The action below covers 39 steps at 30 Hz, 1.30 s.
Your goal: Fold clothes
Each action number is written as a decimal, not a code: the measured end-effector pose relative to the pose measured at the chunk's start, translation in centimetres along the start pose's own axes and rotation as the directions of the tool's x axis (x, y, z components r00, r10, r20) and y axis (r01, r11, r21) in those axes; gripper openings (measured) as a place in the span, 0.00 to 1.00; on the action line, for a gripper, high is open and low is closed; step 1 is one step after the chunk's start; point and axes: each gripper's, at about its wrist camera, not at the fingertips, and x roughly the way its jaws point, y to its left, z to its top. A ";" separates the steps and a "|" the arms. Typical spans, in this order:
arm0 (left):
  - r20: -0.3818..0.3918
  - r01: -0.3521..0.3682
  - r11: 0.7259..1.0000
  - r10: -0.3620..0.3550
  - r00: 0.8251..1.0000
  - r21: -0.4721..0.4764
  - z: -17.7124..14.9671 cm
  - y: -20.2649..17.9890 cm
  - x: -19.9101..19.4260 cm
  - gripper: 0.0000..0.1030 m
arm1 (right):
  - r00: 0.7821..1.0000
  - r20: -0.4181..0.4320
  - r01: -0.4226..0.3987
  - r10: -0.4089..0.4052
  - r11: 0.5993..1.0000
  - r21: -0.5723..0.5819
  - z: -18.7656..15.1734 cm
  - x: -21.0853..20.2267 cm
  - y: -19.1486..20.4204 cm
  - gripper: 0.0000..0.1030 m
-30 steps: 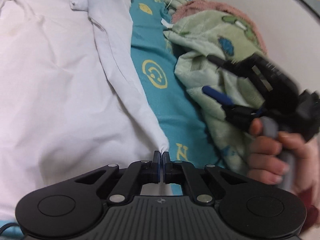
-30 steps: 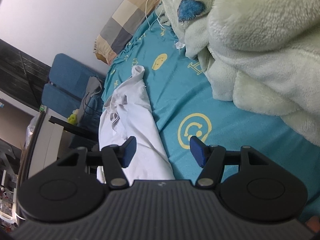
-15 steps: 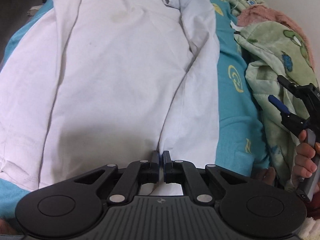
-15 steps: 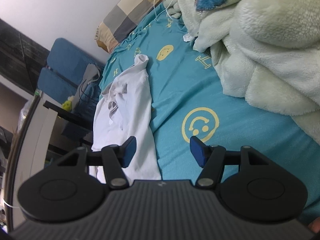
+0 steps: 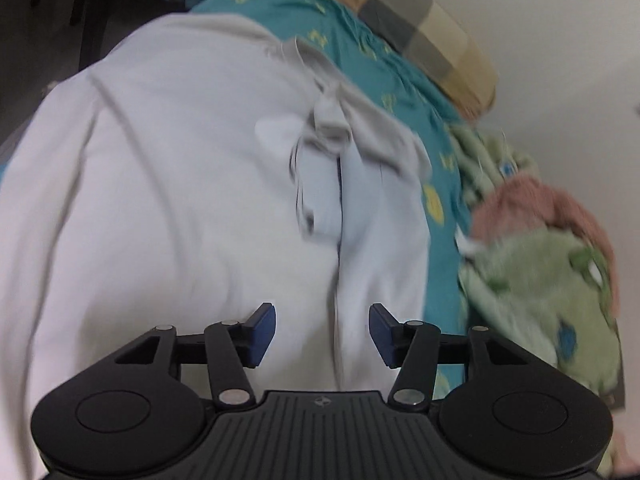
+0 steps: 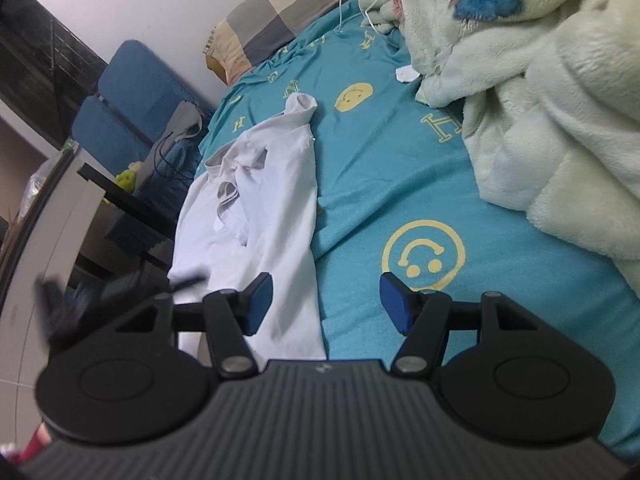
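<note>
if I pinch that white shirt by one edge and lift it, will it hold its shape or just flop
Probably flop: the white shirt lies creased and limp on the teal bedsheet. It looks thin, so likely light. Its collar is already bunched, so folded layers may slide apart when pulled.

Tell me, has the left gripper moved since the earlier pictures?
Yes. The left gripper let go of the white shirt, jaws just opening, and swung toward the checked pillow.

white collared shirt [image 5: 180, 208], spread flat and wrinkled on teal bedsheet [image 6: 372, 168], one side folded inward, collar rumpled
</note>
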 end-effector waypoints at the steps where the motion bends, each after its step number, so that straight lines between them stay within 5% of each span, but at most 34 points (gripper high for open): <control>1: 0.014 -0.002 1.000 0.002 1.000 -0.031 0.6 -0.2 1.7 0.52 | 1.000 -0.005 0.001 -0.001 1.000 0.007 0.1 0.4 -0.1 0.61; 5: 0.049 0.039 0.990 -0.033 0.998 -0.138 1.4 -0.5 6.9 0.46 | 1.000 -0.024 0.005 -0.004 0.999 0.033 0.6 2.0 -0.7 0.61; 7: 0.107 0.020 0.995 -0.010 0.994 -0.093 1.7 -1.5 7.6 0.35 | 1.000 -0.032 0.002 0.000 0.999 0.047 0.8 2.6 -1.0 0.61; 9: 0.146 0.005 0.998 0.004 0.989 -0.056 1.9 -2.2 7.8 0.09 | 0.999 -0.034 -0.002 0.004 0.998 0.063 0.9 2.8 -1.3 0.61; 13: 0.175 -0.027 0.999 0.022 0.984 0.027 3.3 -3.2 6.9 0.04 | 0.999 -0.037 -0.007 0.010 0.996 0.091 0.9 3.1 -1.6 0.61; 18: 0.214 -0.260 0.953 0.224 0.951 0.156 6.6 -4.4 5.6 0.04 | 1.000 -0.026 0.007 -0.005 0.996 0.090 0.9 3.2 -1.6 0.61; 21: 0.185 -0.304 0.935 0.271 0.945 0.183 6.7 -3.4 6.2 0.05 | 0.999 -0.028 0.017 -0.015 0.996 0.084 0.9 3.5 -1.6 0.61; 29: 0.116 -0.184 0.964 0.164 0.980 0.190 3.2 -1.4 2.5 0.25 | 0.999 -0.038 0.026 -0.024 0.998 0.051 0.8 4.0 -1.2 0.61; 33: 0.015 -0.131 0.963 0.132 0.991 0.234 -1.3 -1.3 -1.5 0.45 | 0.999 -0.037 0.021 -0.019 0.999 0.036 0.8 3.9 -0.9 0.61; 39: -0.233 -0.041 0.976 0.091 0.968 0.213 -10.5 0.0 -6.8 0.50 | 0.999 -0.031 0.008 -0.007 1.000 0.026 0.6 3.1 -0.5 0.61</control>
